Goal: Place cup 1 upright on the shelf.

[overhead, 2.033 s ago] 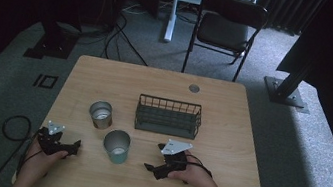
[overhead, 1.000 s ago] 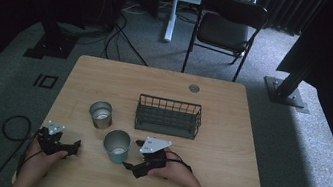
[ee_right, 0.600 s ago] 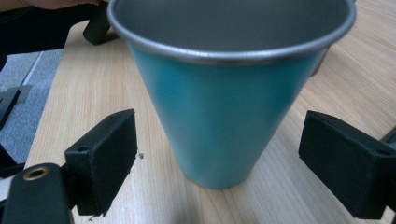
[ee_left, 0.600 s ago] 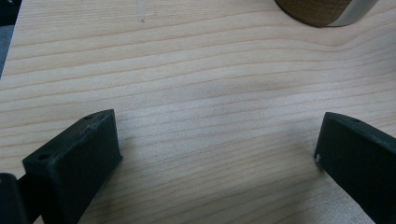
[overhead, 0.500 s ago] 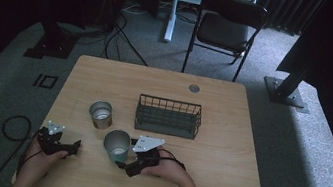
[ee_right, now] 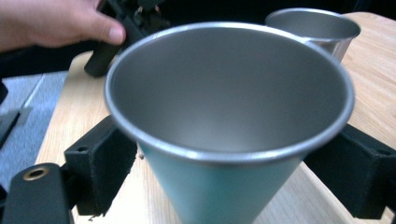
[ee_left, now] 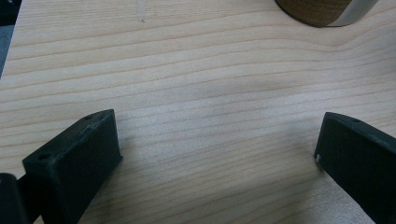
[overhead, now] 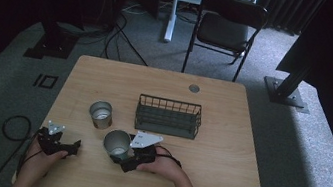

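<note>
The desk (overhead: 229,134) carries a wire basket (overhead: 169,116) near its middle. Just in front stands a teal metal cup (overhead: 117,144), upright between the spread fingers (ee_right: 100,168) of the right gripper (overhead: 130,157), one at each side. The left gripper (overhead: 76,148) rests open over bare wood, well apart from it.

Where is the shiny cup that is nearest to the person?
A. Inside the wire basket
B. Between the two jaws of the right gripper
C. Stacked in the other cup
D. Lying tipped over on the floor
B: in the right gripper view the metal cup stands upright on the table between the two black jaws of the right gripper, apart from the wire basket.
</note>
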